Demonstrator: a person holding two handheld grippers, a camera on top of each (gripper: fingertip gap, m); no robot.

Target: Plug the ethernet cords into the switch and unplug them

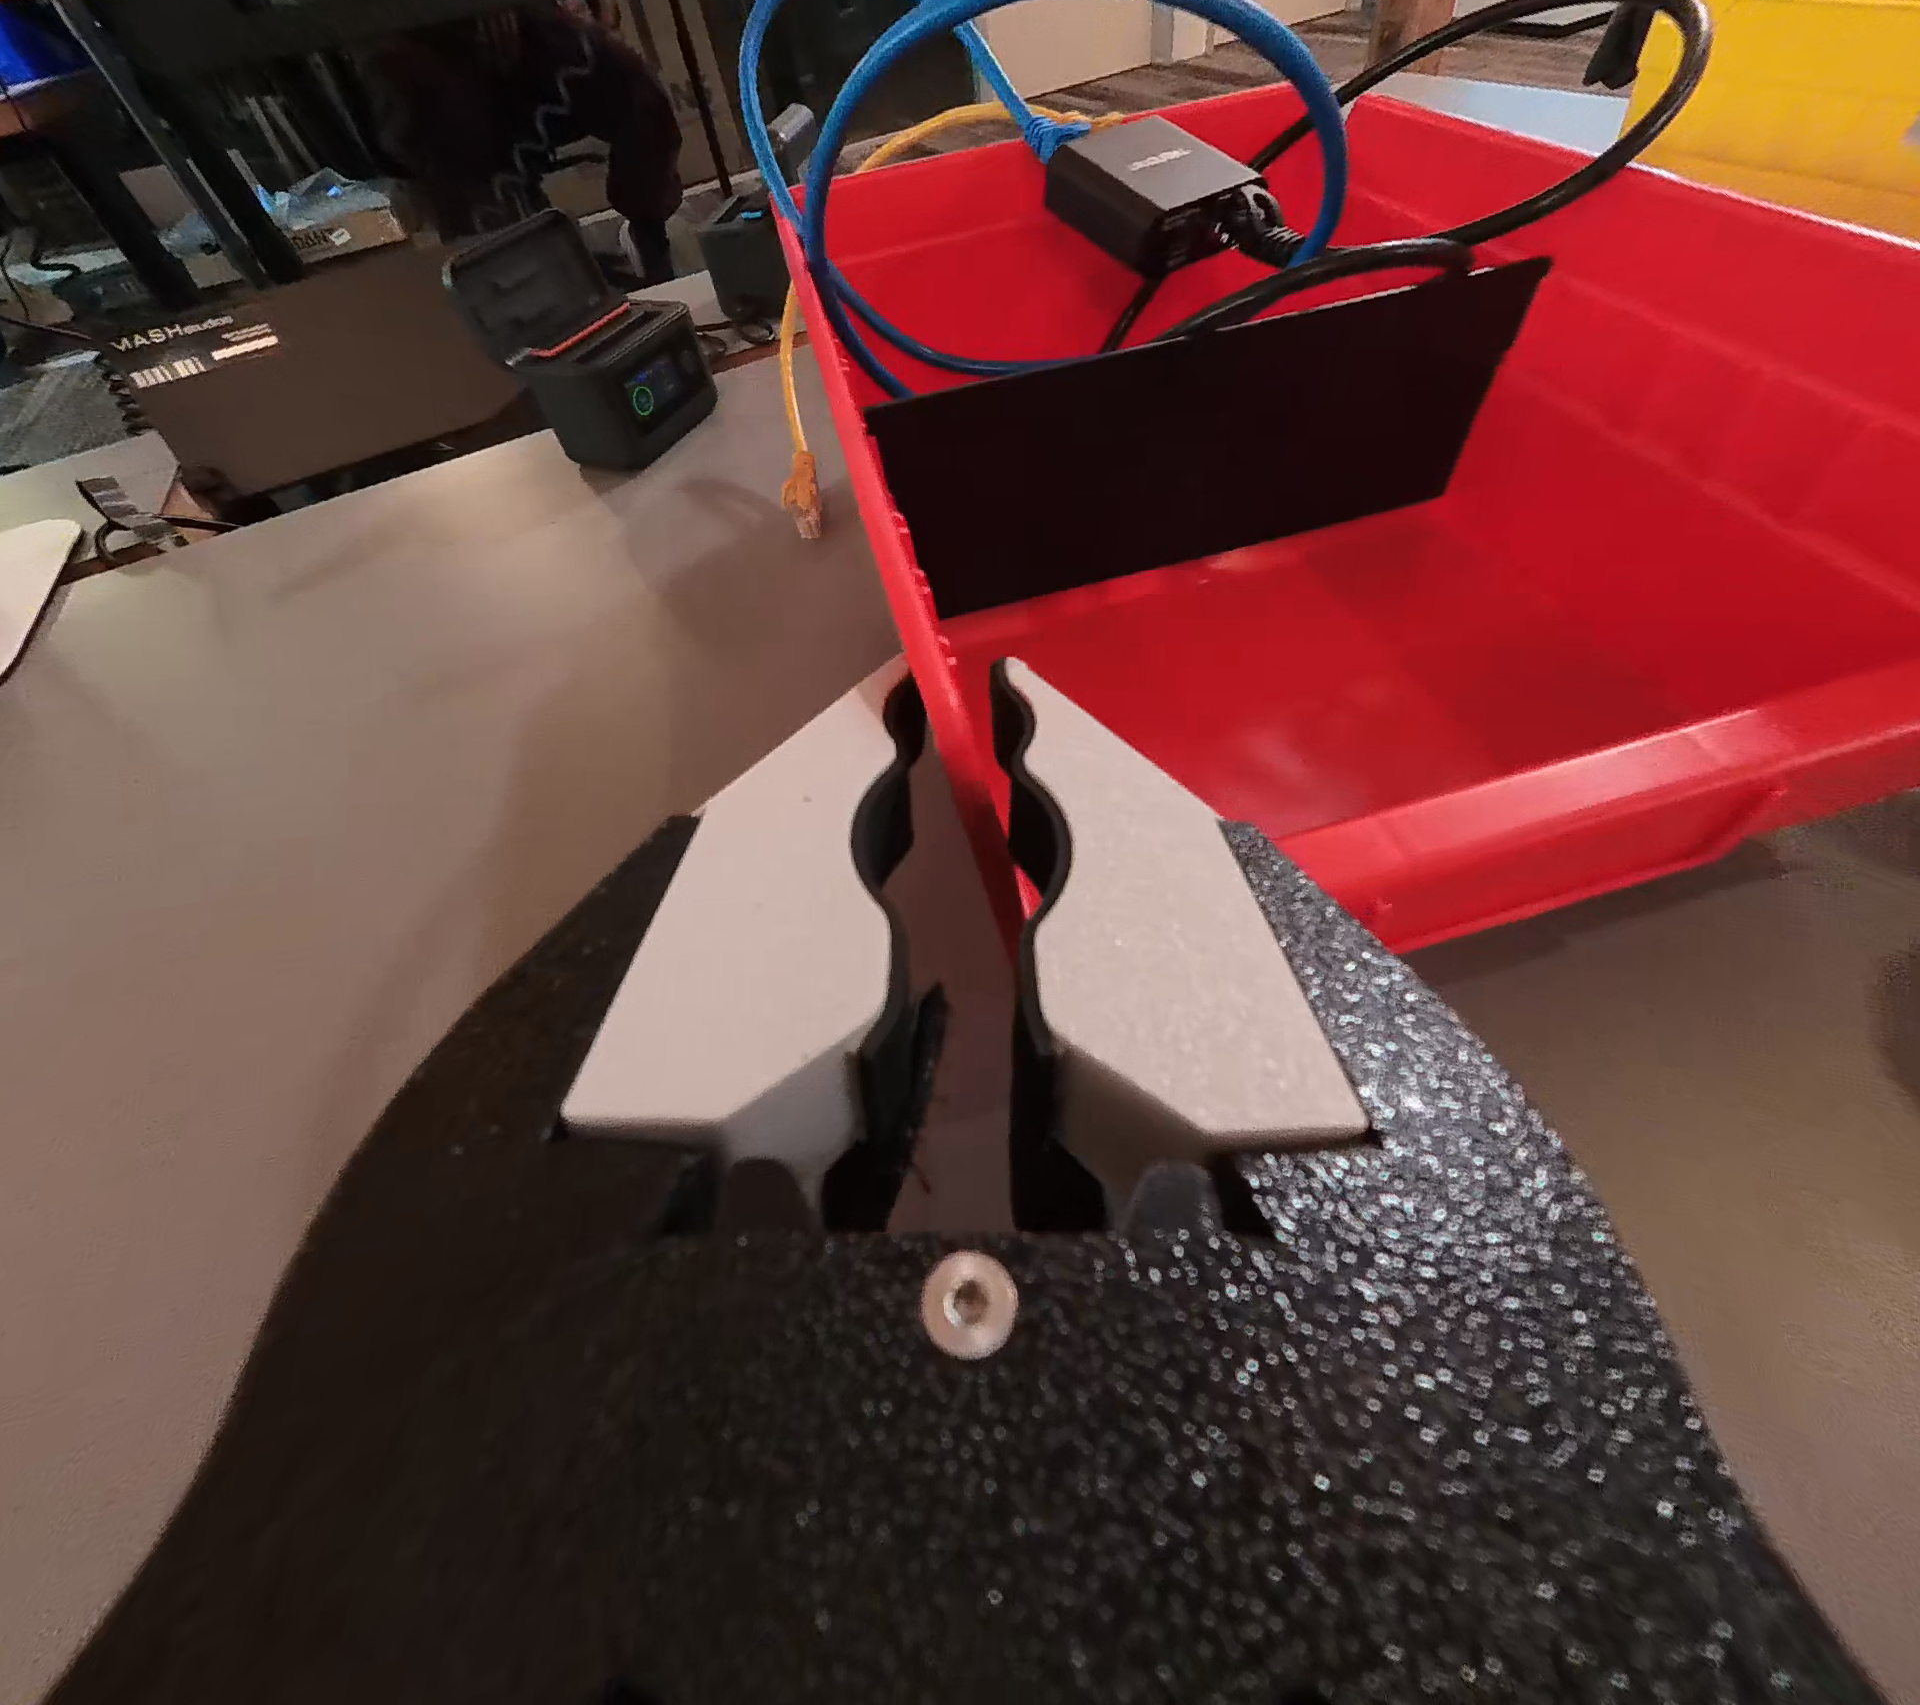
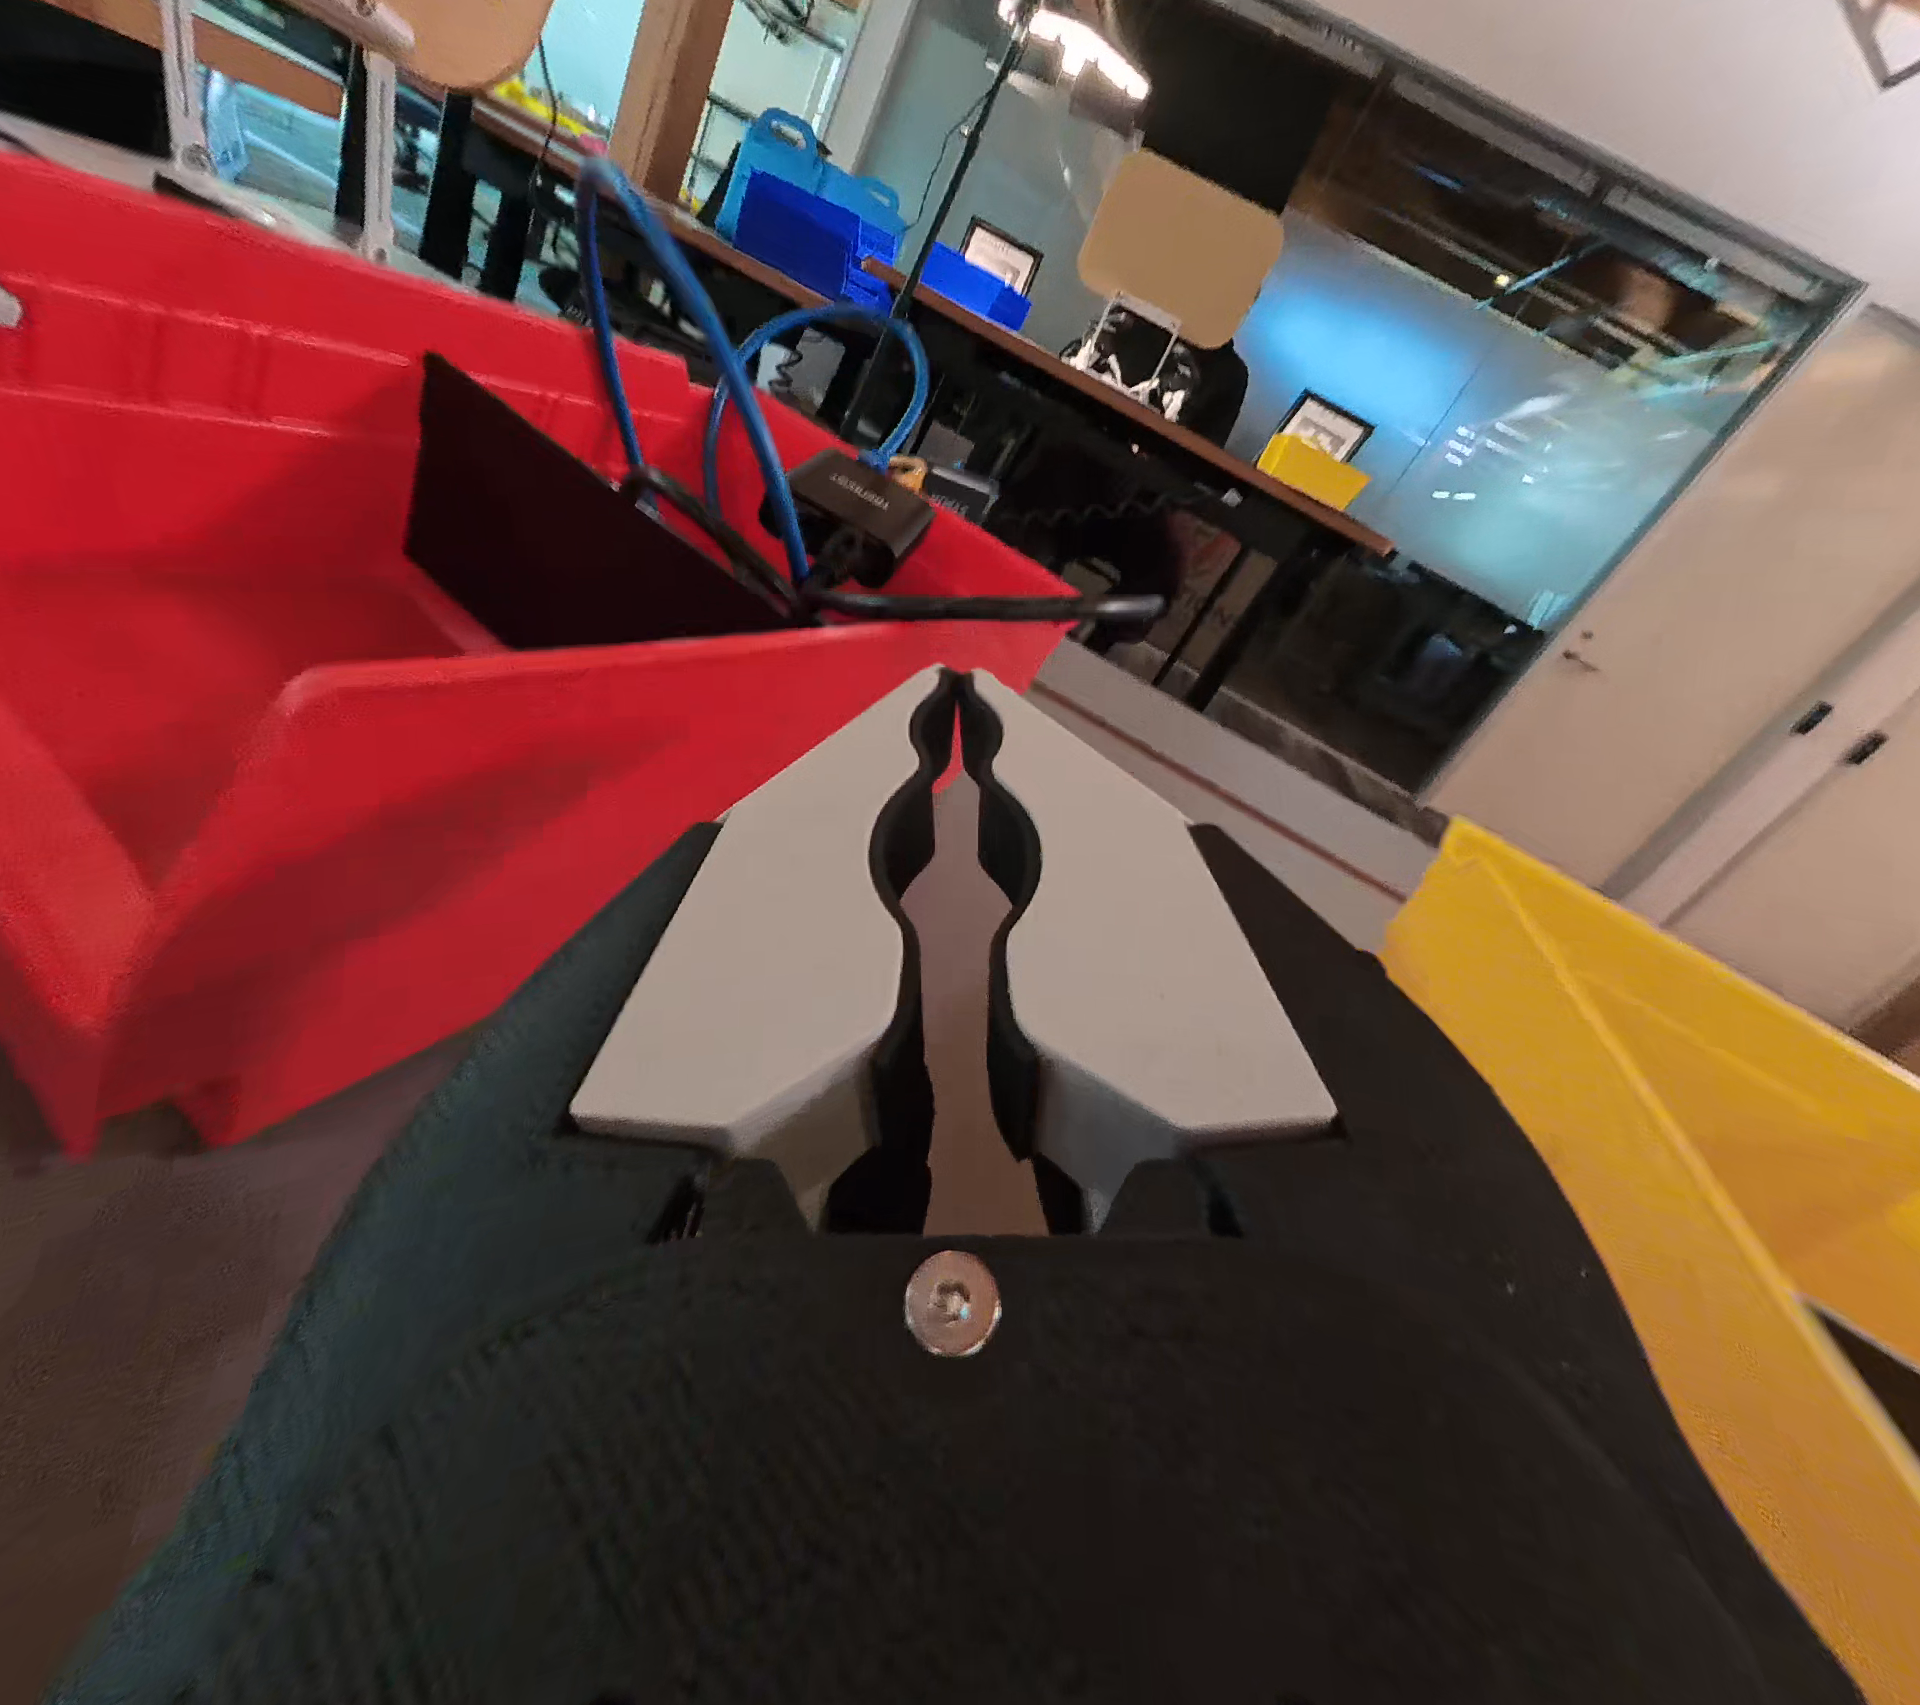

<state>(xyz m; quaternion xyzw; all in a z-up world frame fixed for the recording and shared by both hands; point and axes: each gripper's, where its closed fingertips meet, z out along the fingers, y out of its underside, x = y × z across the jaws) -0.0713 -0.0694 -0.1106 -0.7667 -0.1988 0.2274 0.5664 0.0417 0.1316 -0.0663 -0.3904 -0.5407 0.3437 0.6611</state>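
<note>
Small black box-shaped network switch (image 1: pixel 1153 195): in the far compartment of the red plastic bin (image 1: pixel 1558 782), behind an upright black divider panel (image 1: pixel 1195 450).
Blue ethernet cord (image 1: pixel 831 128): looped above the bin, one end at the switch.
Yellow ethernet cord (image 1: pixel 795 398): draped over the bin's left wall, plug hanging outside.
Black power cable (image 1: pixel 1455 45): arcs rightward over the rim.
Left gripper (image 1: pixel 948 679): jaws apart, straddling the bin's near wall, not clamped.
Right gripper (image 2: pixel 954 681): tips together, empty, between the red bin and a yellow plastic bin (image 2: pixel 1621 1063).
Left wrist view only: grey tabletop (image 1: pixel 364 720), yellow cord's plug.
</note>
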